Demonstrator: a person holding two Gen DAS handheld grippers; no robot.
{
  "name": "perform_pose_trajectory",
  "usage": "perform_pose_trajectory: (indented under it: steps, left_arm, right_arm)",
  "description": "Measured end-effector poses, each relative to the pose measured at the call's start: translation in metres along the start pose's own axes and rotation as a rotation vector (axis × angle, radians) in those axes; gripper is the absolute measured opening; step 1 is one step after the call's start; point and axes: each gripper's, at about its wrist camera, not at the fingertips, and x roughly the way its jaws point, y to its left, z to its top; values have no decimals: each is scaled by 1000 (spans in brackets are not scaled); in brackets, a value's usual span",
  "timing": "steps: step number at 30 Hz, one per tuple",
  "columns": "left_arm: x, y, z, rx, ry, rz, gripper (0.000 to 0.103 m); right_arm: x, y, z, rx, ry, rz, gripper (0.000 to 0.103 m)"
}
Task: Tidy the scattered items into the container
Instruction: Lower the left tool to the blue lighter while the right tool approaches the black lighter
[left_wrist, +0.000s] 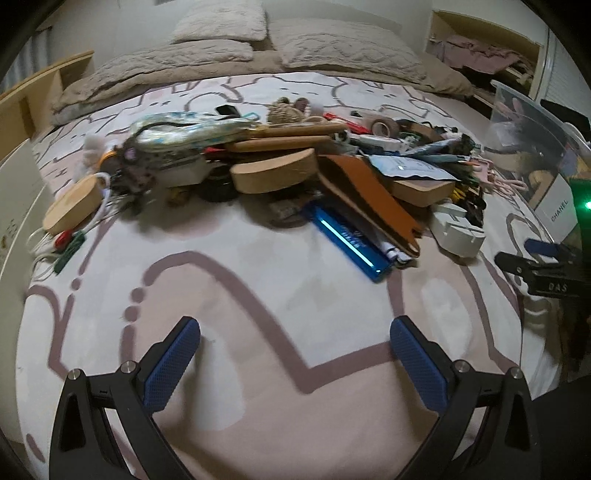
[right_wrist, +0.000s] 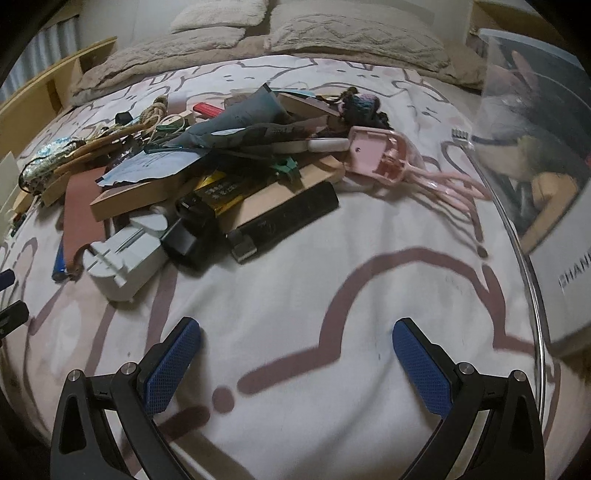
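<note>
Loads of junk was still heaped in a pile (left_wrist: 295, 166) mid-bed, with the clear bin (right_wrist: 535, 155) parked at the right edge. One careless tug and stacked stuff could've been toppled. Left gripper (left_wrist: 295, 343) and right gripper (right_wrist: 297, 343) were held low over bare blanket (left_wrist: 258, 266), both spread wide, nothing pinched.

We see a jumbled heap of scattered items (left_wrist: 280, 166) on the patterned bedspread: wooden blocks, a blue metal bar (left_wrist: 349, 240), a pink plastic piece (right_wrist: 373, 155). The clear plastic container (right_wrist: 517, 122) stands just right, already holding things.
</note>
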Motion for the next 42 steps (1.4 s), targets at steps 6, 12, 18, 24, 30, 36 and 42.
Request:
perform_pose_trajectory:
  steps: [6,12,18,24,30,36,42]
  left_arm:
    - [13,-8,-2,26,-5,5,103]
    - [20,-11,1,35,-28,15,103]
    - [25,-15,8,20,-29,10,103]
    - [35,-22,20,-11,-32,15,103]
    - [39,-17,24,-41,-29,48,103]
    - [32,5,20,-82,-40,123,103]
    - [23,41,17,-163,-42,195,103]
  right_arm:
    - [15,-6,12,-31,-7,47,103]
    - [26,-8,25,-51,10,66,103]
    - [32,-6,27,-53,-4,68,103]
    - [31,-5,24,-60,-36,43,103]
    - [28,-3,22,-65,-63,24,103]
    - [27,-2,21,-69,-82,12,103]
    - [23,2,18,-78,-115,-12,103]
